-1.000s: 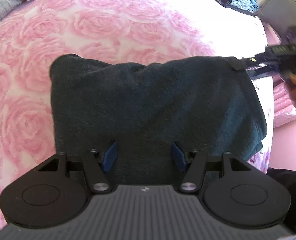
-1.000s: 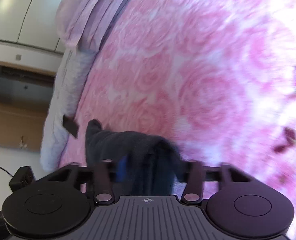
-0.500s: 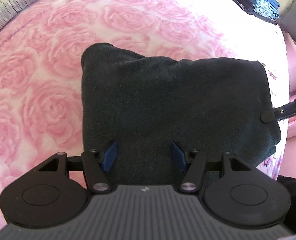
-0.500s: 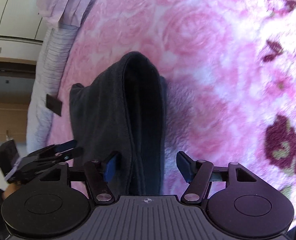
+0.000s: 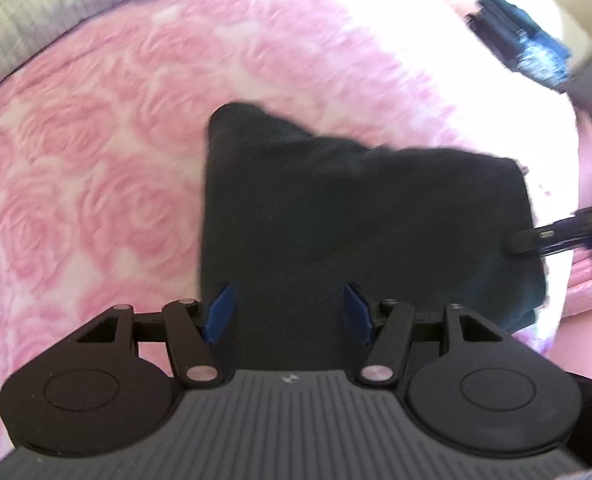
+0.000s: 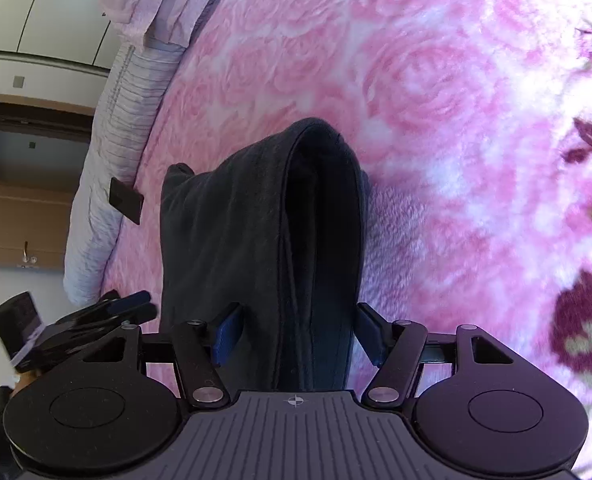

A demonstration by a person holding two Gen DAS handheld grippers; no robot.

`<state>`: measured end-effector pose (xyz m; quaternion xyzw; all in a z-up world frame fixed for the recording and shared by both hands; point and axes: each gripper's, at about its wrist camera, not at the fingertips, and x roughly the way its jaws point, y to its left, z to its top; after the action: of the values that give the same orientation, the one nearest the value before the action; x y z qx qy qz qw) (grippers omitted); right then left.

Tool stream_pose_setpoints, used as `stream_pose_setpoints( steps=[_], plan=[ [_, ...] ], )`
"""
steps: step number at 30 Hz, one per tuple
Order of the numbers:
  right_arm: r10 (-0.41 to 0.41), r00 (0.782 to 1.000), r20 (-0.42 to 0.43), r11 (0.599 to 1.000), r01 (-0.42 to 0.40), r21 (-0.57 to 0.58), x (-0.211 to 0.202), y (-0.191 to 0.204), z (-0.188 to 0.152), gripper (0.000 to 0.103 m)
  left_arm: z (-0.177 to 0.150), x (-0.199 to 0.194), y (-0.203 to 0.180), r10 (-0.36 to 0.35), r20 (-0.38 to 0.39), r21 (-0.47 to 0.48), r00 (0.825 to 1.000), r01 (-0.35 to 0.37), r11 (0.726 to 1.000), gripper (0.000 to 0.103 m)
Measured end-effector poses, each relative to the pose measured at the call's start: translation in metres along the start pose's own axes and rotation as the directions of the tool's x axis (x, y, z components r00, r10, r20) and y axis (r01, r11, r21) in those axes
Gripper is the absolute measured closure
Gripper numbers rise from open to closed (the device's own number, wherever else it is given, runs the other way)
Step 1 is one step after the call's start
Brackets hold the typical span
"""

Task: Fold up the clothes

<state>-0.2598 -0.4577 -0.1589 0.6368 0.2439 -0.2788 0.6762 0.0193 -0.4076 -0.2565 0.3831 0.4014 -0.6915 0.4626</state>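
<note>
Dark folded garment [image 5: 336,224] lies flat mid-frame on the bed [image 5: 96,160]; left tool [image 5: 288,308] and right tool [image 6: 298,334] both released, straddling its edges, probably to square the fold.

Sunlit rose-patterned pink bedspread [image 6: 436,80], white cupboards [image 6: 28,4] behind.

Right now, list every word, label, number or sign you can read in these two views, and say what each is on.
No readable words or numbers in either view.
Small crosshair mark, no letters: on the grey housing of the right tool.
Small pale mark, too blurred to read: on the housing of the left tool.
Folded dark garment on the pink rose blanket: no label visible.
</note>
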Motion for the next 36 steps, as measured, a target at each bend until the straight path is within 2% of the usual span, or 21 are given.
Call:
stream_pose_setpoints(
  steps=[3, 4, 7, 10, 11, 13, 17, 18, 19, 20, 22, 23, 25, 28, 31, 34, 36],
  plan=[
    [0.020, 1.000, -0.001, 1.000, -0.020, -0.018, 0.012, -0.006, 0.003, 0.038, 0.002, 0.002, -0.017, -0.045, 0.019, 0.019, 0.999, 0.045, 0.999, 0.047],
    [0.028, 1.000, -0.003, 0.999, -0.028, -0.023, 0.017, -0.008, 0.004, 0.032, 0.002, 0.005, -0.023, -0.057, 0.018, 0.028, 0.998, 0.056, 0.998, 0.047],
    [0.072, 0.997, -0.009, 0.997, -0.073, -0.015, 0.027, -0.014, 0.008, 0.027, 0.001, 0.015, -0.042, -0.086, 0.009, 0.060, 0.996, 0.085, 0.995, 0.047],
    [0.123, 0.992, -0.015, 0.992, -0.123, 0.001, 0.036, -0.019, 0.012, 0.026, -0.001, 0.026, -0.057, -0.103, -0.018, 0.090, 0.994, 0.105, 0.990, 0.047],
    [0.138, 0.990, -0.017, 0.990, -0.138, 0.005, 0.037, -0.020, 0.014, 0.030, -0.002, 0.029, -0.062, -0.110, -0.027, 0.099, 0.994, 0.112, 0.989, 0.047],
    [0.167, 0.986, -0.021, 0.986, -0.167, 0.009, 0.034, -0.017, 0.017, 0.059, -0.003, 0.035, -0.069, -0.113, -0.041, 0.118, 0.993, 0.117, 0.986, 0.047],
    [0.200, 0.979, -0.043, 0.979, -0.201, -0.018, 0.034, -0.019, 0.021, 0.060, 0.000, 0.046, -0.073, -0.101, -0.062, 0.117, 0.993, 0.107, 0.987, 0.047],
    [0.203, 0.978, -0.048, 0.979, -0.204, -0.017, 0.038, -0.021, 0.024, 0.058, 0.002, 0.049, -0.074, -0.096, -0.065, 0.117, 0.993, 0.103, 0.988, 0.047],
    [0.205, 0.977, -0.054, 0.978, -0.206, -0.017, 0.042, -0.023, 0.026, 0.049, 0.003, 0.051, -0.075, -0.090, -0.070, 0.118, 0.993, 0.098, 0.988, 0.047],
    [0.208, 0.976, -0.059, 0.978, -0.209, -0.017, 0.046, -0.025, 0.028, 0.045, 0.004, 0.053, -0.076, -0.084, -0.075, 0.121, 0.994, 0.092, 0.988, 0.046],
    [0.226, 0.972, -0.064, 0.974, -0.226, -0.001, 0.053, -0.026, 0.031, 0.046, 0.008, 0.054, -0.080, -0.072, -0.083, 0.121, 0.994, 0.081, 0.989, 0.046],
    [0.230, 0.971, -0.066, 0.973, -0.230, 0.015, 0.056, -0.026, 0.032, 0.062, 0.010, 0.055, -0.082, -0.066, -0.086, 0.119, 0.994, 0.076, 0.990, 0.046],
    [0.225, 0.971, -0.079, 0.974, -0.221, 0.048, 0.055, -0.025, 0.037, 0.071, 0.013, 0.056, -0.087, -0.054, -0.093, 0.115, 0.994, 0.065, 0.991, 0.046],
    [0.238, 0.967, -0.094, 0.971, -0.239, 0.006, 0.026, -0.010, 0.047, 0.074, 0.024, 0.047, -0.106, -0.081, -0.076, 0.116, 0.994, 0.089, 0.989, 0.046],
    [0.188, 0.979, -0.078, 0.979, -0.193, -0.067, -0.025, 0.004, 0.067, 0.074, 0.041, 0.037, -0.142, -0.148, -0.024, 0.114, 0.989, 0.149, 0.982, 0.046],
    [0.052, 0.998, -0.040, 0.985, -0.058, -0.165, -0.096, 0.011, 0.092, 0.074, 0.059, 0.032, -0.186, -0.233, 0.037, 0.126, 0.972, 0.227, 0.966, 0.046],
    [-0.058, 0.998, 0.009, 0.973, 0.059, -0.224, -0.146, 0.018, 0.106, 0.074, 0.071, 0.029, -0.216, -0.305, 0.080, 0.145, 0.949, 0.292, 0.945, 0.046]
  ],
)
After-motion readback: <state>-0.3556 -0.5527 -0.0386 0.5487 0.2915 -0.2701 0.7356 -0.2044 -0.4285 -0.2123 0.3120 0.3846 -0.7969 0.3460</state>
